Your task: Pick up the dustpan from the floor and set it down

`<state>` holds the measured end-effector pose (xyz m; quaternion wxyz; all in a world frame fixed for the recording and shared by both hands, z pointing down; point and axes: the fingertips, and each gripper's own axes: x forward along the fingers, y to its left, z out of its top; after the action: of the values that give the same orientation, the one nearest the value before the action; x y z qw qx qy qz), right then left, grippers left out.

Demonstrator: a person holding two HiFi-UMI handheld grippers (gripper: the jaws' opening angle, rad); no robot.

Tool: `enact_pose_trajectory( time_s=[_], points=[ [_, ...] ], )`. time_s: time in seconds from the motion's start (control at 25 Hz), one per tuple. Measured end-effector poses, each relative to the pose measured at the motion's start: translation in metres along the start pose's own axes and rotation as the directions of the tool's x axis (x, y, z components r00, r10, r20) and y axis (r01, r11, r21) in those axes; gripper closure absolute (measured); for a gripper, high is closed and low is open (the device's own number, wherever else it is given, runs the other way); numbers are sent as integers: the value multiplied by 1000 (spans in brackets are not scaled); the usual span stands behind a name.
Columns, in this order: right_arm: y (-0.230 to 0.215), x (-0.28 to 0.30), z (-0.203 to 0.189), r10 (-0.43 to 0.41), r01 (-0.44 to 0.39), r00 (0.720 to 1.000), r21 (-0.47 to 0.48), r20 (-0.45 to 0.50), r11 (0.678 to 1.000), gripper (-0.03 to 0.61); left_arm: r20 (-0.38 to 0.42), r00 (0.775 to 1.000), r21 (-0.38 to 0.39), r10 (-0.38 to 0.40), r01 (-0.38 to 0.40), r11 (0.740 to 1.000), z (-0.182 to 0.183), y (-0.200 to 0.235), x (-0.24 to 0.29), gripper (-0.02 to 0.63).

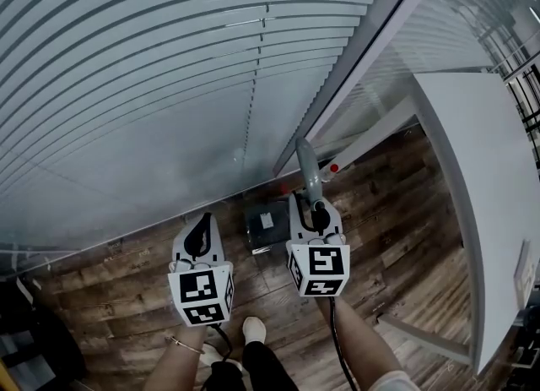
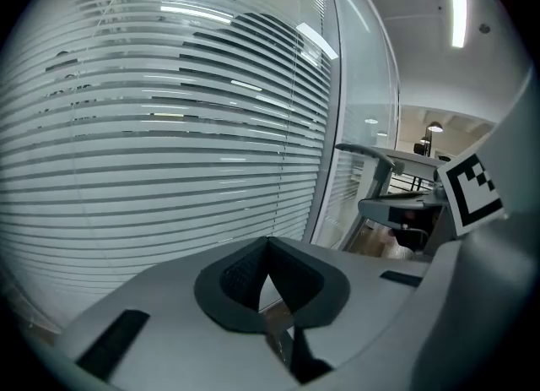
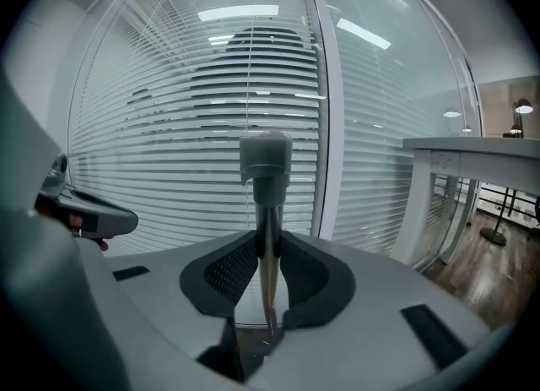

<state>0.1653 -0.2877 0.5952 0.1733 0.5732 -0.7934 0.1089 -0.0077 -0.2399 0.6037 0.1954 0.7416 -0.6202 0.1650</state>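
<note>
The right gripper (image 3: 268, 271) pinches the thin grey dustpan handle (image 3: 266, 161) just under its cap. The dark pan (image 1: 268, 227) hangs low over the wooden floor (image 1: 396, 237) between the two grippers, and I can't tell if it touches. The left gripper (image 2: 268, 275) has its jaws pressed together on nothing. With one narrow pinch that high, the pan could swivel, knock the blinds-covered glass wall (image 1: 169, 85), or topple once released. A pale patch shows inside the pan, but I can't tell whether it is debris or a label.
</note>
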Motion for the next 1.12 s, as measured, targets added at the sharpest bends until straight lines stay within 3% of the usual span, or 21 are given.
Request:
enact_pose_trajectory(
  time_s=[1.12],
  points=[
    [-8, 21, 13, 23, -23, 1000, 45, -11, 999, 474, -14, 1000, 25, -8, 8, 1000, -3, -5, -4, 604]
  ],
)
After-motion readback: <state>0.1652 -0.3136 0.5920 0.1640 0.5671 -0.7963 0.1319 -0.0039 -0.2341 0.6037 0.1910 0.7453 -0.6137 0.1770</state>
